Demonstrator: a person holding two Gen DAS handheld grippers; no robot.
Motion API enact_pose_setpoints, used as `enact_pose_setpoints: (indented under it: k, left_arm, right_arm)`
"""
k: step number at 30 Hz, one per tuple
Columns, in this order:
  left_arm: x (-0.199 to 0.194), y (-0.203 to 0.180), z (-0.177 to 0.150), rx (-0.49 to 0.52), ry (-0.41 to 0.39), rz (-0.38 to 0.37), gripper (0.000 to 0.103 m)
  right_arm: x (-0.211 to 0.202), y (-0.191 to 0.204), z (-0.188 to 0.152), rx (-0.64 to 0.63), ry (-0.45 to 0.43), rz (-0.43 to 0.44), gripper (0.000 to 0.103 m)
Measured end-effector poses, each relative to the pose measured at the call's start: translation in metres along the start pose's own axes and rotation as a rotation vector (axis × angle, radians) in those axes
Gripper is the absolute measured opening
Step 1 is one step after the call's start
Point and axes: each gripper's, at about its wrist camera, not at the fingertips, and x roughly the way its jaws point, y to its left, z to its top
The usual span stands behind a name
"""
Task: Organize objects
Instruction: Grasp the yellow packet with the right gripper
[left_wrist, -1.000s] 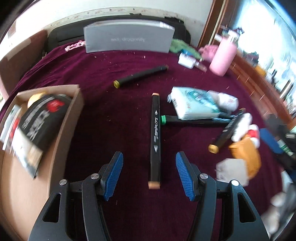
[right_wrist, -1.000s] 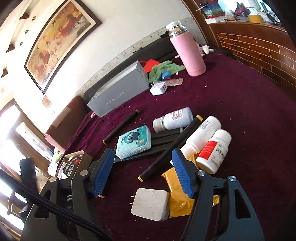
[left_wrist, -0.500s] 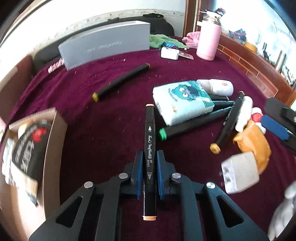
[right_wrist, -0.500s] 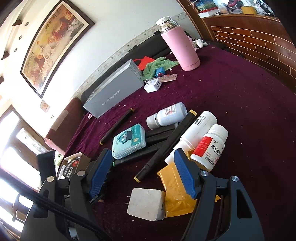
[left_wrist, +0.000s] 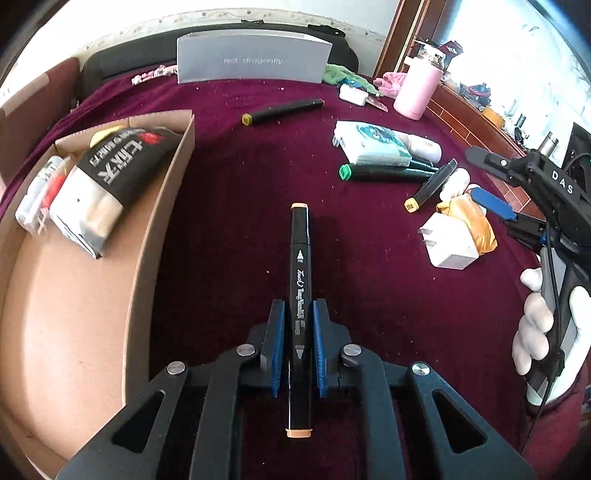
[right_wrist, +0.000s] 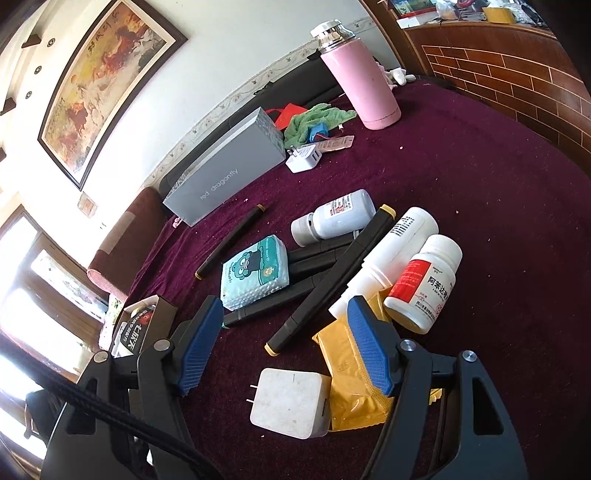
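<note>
My left gripper (left_wrist: 298, 341) is shut on a black marker with peach end caps (left_wrist: 300, 258) and holds it above the maroon cloth, pointing away. A cardboard box (left_wrist: 162, 206) lies to its left with a black packet (left_wrist: 107, 177) and other items inside. My right gripper (right_wrist: 284, 339) is open and empty over a pile: a white charger (right_wrist: 291, 402), a yellow packet (right_wrist: 347, 384), black markers (right_wrist: 332, 277), white medicine bottles (right_wrist: 424, 284) and a tissue pack (right_wrist: 255, 277). The right gripper also shows in the left wrist view (left_wrist: 495, 206).
A grey box (left_wrist: 253, 59) stands at the back of the table. A pink flask (right_wrist: 360, 74), a green cloth (right_wrist: 314, 120) and a second white charger (right_wrist: 304, 158) sit at the back right. One more marker (left_wrist: 282, 110) lies alone near the grey box.
My left gripper closed on the peach-capped marker and lifted it, swinging left so the cardboard box comes closer. My right gripper stayed open and moved slightly closer to the pile.
</note>
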Motion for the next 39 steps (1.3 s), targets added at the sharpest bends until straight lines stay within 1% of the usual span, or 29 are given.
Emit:
enact_pose_setpoints:
  k: [2, 4, 6, 9, 11, 13, 15, 18, 19, 21, 22, 24, 26, 30, 33, 34, 36, 37, 38, 39]
  left_arm:
    - [0.003, -0.004, 0.003, 0.003, -0.001, -0.004, 0.012]
    - [0.006, -0.01, 0.004, 0.028, -0.009, 0.011, 0.016]
    - [0.008, -0.014, 0.004, 0.04, -0.025, 0.011, 0.025]
    - [0.009, -0.017, 0.001, 0.045, -0.063, 0.018, 0.026]
    - [0.008, -0.013, 0.001, 0.028, -0.067, -0.005, 0.026]
    - [0.007, -0.003, 0.001, -0.015, -0.071, -0.061, 0.026]
    - [0.007, 0.002, 0.001, -0.038, -0.072, -0.089, 0.026]
    - [0.007, -0.001, 0.001, -0.028, -0.072, -0.074, 0.026]
    - [0.007, -0.003, 0.001, -0.02, -0.071, -0.062, 0.026]
    - [0.008, -0.005, 0.001, -0.012, -0.071, -0.05, 0.026]
    - [0.008, -0.006, 0.001, -0.01, -0.071, -0.047, 0.026]
    - [0.008, -0.005, 0.0, -0.011, -0.071, -0.047, 0.026]
    - [0.008, -0.005, 0.0, -0.009, -0.071, -0.044, 0.026]
    - [0.009, -0.01, 0.0, 0.009, -0.069, -0.019, 0.026]
    - [0.01, -0.017, 0.0, 0.039, -0.066, 0.022, 0.026]
    - [0.011, -0.021, -0.001, 0.06, -0.064, 0.049, 0.026]
    - [0.013, -0.029, -0.002, 0.098, -0.06, 0.084, 0.026]
    - [0.012, -0.03, -0.002, 0.105, -0.061, 0.079, 0.026]
    - [0.012, -0.03, -0.002, 0.107, -0.061, 0.063, 0.022]
    - [0.012, -0.029, -0.002, 0.108, -0.059, 0.037, 0.012]
  right_arm:
    - [-0.003, -0.002, 0.001, 0.01, -0.014, -0.005, 0.069]
    - [-0.009, -0.003, 0.001, 0.024, -0.01, -0.001, 0.069]
    - [-0.018, 0.0, -0.005, 0.02, 0.02, 0.031, 0.069]
    - [-0.026, 0.007, -0.017, -0.025, 0.081, 0.023, 0.069]
    - [-0.032, 0.006, -0.022, -0.037, 0.093, 0.006, 0.069]
    - [-0.037, 0.003, -0.024, -0.053, 0.11, -0.025, 0.069]
    - [-0.04, -0.002, -0.019, -0.069, 0.112, -0.066, 0.069]
    - [-0.044, -0.014, -0.007, -0.041, 0.087, -0.176, 0.069]
    - [-0.04, -0.02, -0.003, -0.031, 0.092, -0.211, 0.07]
    - [-0.028, -0.027, 0.002, -0.024, 0.136, -0.309, 0.07]
    - [-0.025, -0.029, 0.001, -0.014, 0.145, -0.316, 0.07]
    - [-0.018, -0.032, -0.003, 0.006, 0.17, -0.289, 0.07]
    - [-0.014, -0.03, -0.005, -0.004, 0.171, -0.292, 0.07]
    - [-0.002, -0.016, -0.004, -0.069, 0.184, -0.313, 0.069]
    - [0.01, -0.005, -0.004, -0.129, 0.198, -0.35, 0.069]
    - [0.014, -0.003, -0.005, -0.14, 0.207, -0.36, 0.068]
    - [0.024, 0.001, -0.007, -0.164, 0.215, -0.386, 0.061]
    - [0.025, 0.001, -0.007, -0.161, 0.216, -0.39, 0.051]
    - [0.026, 0.001, -0.006, -0.155, 0.218, -0.393, 0.046]
    - [0.023, -0.001, -0.006, -0.141, 0.217, -0.385, 0.045]
